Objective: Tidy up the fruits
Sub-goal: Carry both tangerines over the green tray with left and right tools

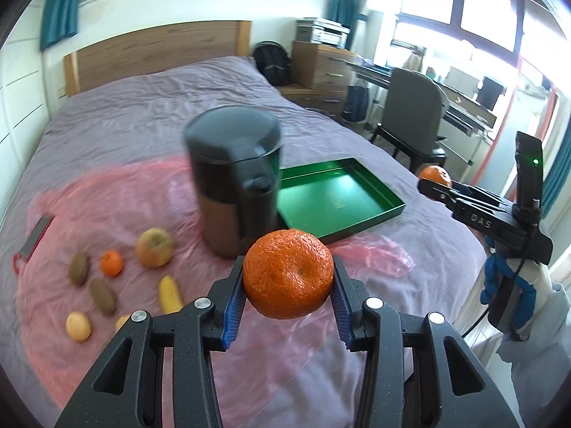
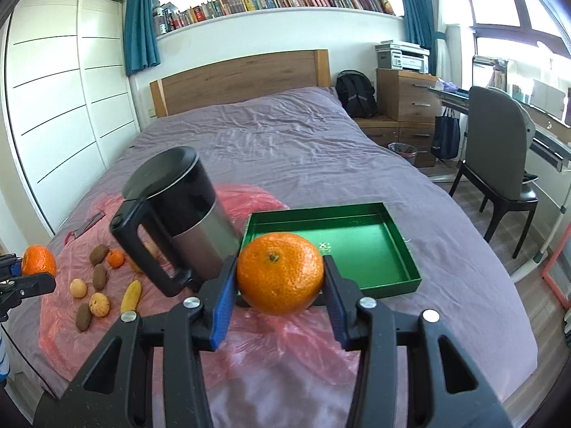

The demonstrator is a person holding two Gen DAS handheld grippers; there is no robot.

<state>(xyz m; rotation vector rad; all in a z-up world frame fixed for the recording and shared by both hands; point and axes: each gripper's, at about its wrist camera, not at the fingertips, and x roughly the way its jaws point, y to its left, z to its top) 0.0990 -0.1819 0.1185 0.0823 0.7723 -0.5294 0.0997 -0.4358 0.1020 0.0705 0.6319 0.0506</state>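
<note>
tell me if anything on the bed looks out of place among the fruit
The black kettle stands out: it sits on the pink plastic sheet between the loose fruit and the green tray, a kitchen appliance on a bed. Nothing looks spilled or damaged.

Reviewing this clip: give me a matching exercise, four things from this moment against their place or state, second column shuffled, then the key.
Things
1. left gripper
2. green tray
3. banana
4. black kettle

Places or states
A. lies on the pink plastic sheet among the loose fruit
B. shut on an orange
C. stands beside the tray, lid shut
D. open-topped on the purple bedcover, no fruit in it

Pairs: 1-B, 2-D, 3-A, 4-C
</note>
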